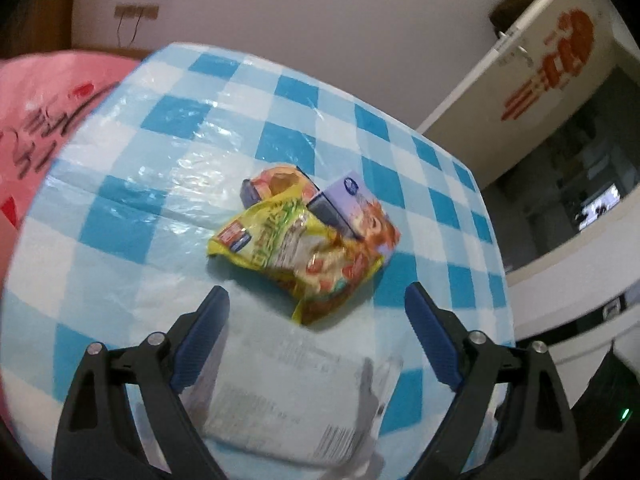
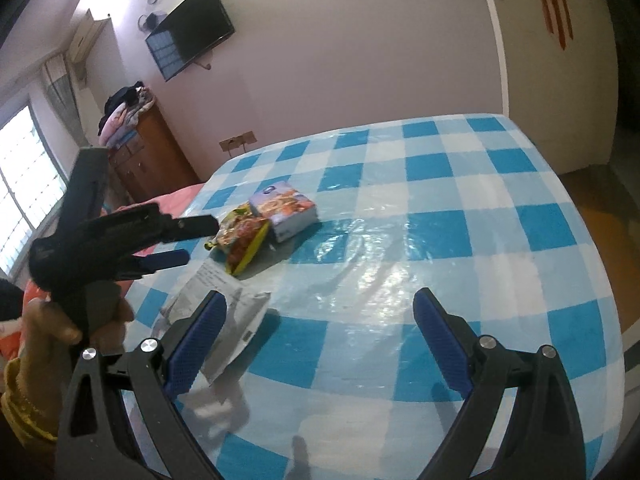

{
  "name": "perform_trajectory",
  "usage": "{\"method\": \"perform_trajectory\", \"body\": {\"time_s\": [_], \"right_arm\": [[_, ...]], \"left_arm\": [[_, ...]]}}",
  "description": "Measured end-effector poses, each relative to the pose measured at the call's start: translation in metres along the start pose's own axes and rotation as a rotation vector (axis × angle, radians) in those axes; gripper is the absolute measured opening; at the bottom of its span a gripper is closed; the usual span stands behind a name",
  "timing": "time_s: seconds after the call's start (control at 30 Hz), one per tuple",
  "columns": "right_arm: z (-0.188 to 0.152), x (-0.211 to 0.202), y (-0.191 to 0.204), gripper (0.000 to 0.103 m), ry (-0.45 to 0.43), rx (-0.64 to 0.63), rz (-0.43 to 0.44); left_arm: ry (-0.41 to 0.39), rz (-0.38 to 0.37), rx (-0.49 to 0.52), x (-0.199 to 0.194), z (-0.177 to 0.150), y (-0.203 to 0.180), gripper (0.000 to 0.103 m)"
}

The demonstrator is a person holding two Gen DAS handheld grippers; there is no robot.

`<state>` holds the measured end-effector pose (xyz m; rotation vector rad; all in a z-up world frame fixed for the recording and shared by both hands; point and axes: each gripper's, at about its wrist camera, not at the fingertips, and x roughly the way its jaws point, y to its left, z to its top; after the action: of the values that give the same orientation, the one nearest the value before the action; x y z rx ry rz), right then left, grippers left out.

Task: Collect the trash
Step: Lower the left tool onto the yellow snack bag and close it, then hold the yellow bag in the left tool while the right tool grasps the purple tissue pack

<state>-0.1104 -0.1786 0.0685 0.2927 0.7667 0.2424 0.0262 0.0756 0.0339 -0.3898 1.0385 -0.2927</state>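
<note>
Three pieces of litter lie on a table under a glossy blue-and-white checked plastic cloth: a crumpled yellow foil snack wrapper, a small lilac cardboard carton with a cartoon print touching it at its 1 o'clock, and a flat grey-white plastic pouch with printed text and a barcode at its 6 o'clock, nearest the person. The left gripper hovers over the pouch with jaws spread wide and nothing between them; the right gripper hangs released and empty too, above bare cloth, with the pouch at its 9 o'clock. The pouch looks light, limp and slick, so on this shiny cover it may well slide before it lifts; a raised crease or free edge seems the best place to pinch. The wrapper should crush easily, offering folds to grip anywhere, while the carton appears stiff and light, best squeezed across its narrow sides
</note>
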Motion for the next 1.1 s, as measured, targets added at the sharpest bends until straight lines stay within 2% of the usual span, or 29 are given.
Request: {"method": "perform_trajectory", "body": {"time_s": [0.07, 0.37, 0.43, 0.53, 0.8, 1.1], "right_arm": [[0.001, -0.001, -0.005, 0.093, -0.001, 0.008, 0.005], [0.005, 0.005, -0.02, 0.093, 0.013, 0.032, 0.015], [0.005, 0.007, -0.021, 0.093, 0.02, 0.033, 0.017], [0.007, 0.009, -0.021, 0.093, 0.03, 0.033, 0.018], [0.014, 0.023, -0.018, 0.093, 0.076, 0.037, 0.016], [0.024, 0.054, -0.006, 0.093, 0.15, 0.017, 0.034]], "left_arm": [[0.01, 0.006, -0.03, 0.01, 0.006, 0.0, 0.082], [0.017, 0.062, -0.075, 0.034, 0.025, 0.001, 0.08], [0.019, 0.068, -0.076, 0.038, 0.027, 0.0, 0.077], [0.018, 0.087, -0.052, 0.043, 0.03, -0.003, 0.069], [0.007, 0.159, 0.029, 0.051, 0.031, -0.018, 0.058], [-0.003, 0.098, 0.001, 0.043, 0.03, -0.006, 0.048]]}}
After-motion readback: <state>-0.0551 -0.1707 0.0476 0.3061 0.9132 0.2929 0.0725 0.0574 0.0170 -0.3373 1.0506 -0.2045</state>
